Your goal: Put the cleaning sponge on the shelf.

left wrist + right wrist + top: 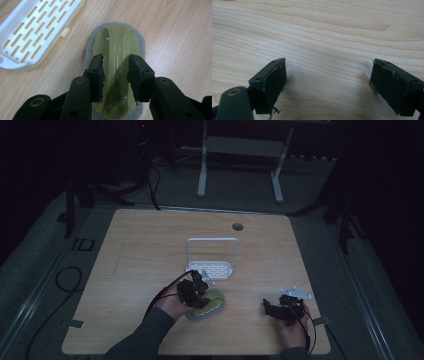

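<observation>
A scrubber [209, 307] with a yellow-green plastic top and a grey pad lies flat on the wooden table, just in front of a white slotted rack [212, 269]. My left gripper [199, 292] reaches down over it. In the left gripper view the scrubber [117, 41] has a raised handle ridge along its middle. My left gripper [116, 75] is shut on that ridge, one jaw pressed on each side. My right gripper [272, 309] rests low at the front right of the table. In its own view my right gripper [328, 82] stands wide open over bare wood.
The white rack [27, 35] has a slotted base and an upright wire frame [212, 240] at its back. A round cable hole [237, 226] sits near the table's far edge. Beyond the table stands a white desk frame [240, 165] in a dark room.
</observation>
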`<state>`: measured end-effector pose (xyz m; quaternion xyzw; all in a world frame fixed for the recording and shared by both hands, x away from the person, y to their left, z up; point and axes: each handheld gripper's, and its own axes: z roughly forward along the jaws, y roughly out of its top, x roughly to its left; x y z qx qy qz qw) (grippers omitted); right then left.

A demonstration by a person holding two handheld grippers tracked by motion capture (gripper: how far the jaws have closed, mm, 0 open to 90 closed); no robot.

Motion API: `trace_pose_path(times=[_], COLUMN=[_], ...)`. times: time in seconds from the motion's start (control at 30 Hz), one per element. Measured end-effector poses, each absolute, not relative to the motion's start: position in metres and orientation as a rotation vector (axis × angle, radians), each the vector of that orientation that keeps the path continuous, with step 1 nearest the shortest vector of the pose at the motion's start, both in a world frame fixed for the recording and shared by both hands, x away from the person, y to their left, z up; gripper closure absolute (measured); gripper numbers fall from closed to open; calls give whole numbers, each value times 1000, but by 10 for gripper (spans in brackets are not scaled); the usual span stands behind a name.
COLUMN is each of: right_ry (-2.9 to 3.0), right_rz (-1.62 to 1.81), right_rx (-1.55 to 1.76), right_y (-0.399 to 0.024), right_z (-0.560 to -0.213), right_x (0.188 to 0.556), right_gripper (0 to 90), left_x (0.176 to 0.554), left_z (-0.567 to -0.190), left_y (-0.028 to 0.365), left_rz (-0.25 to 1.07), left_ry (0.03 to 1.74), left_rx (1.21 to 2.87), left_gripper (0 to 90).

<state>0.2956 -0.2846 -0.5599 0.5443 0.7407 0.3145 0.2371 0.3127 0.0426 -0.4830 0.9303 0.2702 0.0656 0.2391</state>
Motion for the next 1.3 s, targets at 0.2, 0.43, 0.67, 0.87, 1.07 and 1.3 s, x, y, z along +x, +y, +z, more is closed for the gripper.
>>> trace_pose_path(times=[0.2, 0.43, 0.67, 0.87, 1.07, 1.3], right_ry=[2030, 2030, 2030, 2030, 2030, 2030], right_rz=[862, 862, 862, 862, 862, 862], right_rx=[1492, 1493, 1492, 1493, 1492, 1492], right_y=[-285, -285, -285, -285, -285, -285], right_z=[-560, -560, -560, -560, -560, -560], right_x=[296, 296, 296, 296, 296, 296], right_gripper=[131, 131, 131, 131, 131, 131], left_x=[315, 318, 322, 323, 322, 322], left_z=[-485, -485, -487, -487, -486, -484], left_y=[39, 32, 29, 29, 34, 40], left_rz=[155, 144, 130, 122, 123, 116], left_ry=[731, 720, 735, 722, 725, 711], left_rx=[2576, 2610, 2642, 2661, 2682, 2725], left_gripper=[651, 669, 679, 700, 707, 708])
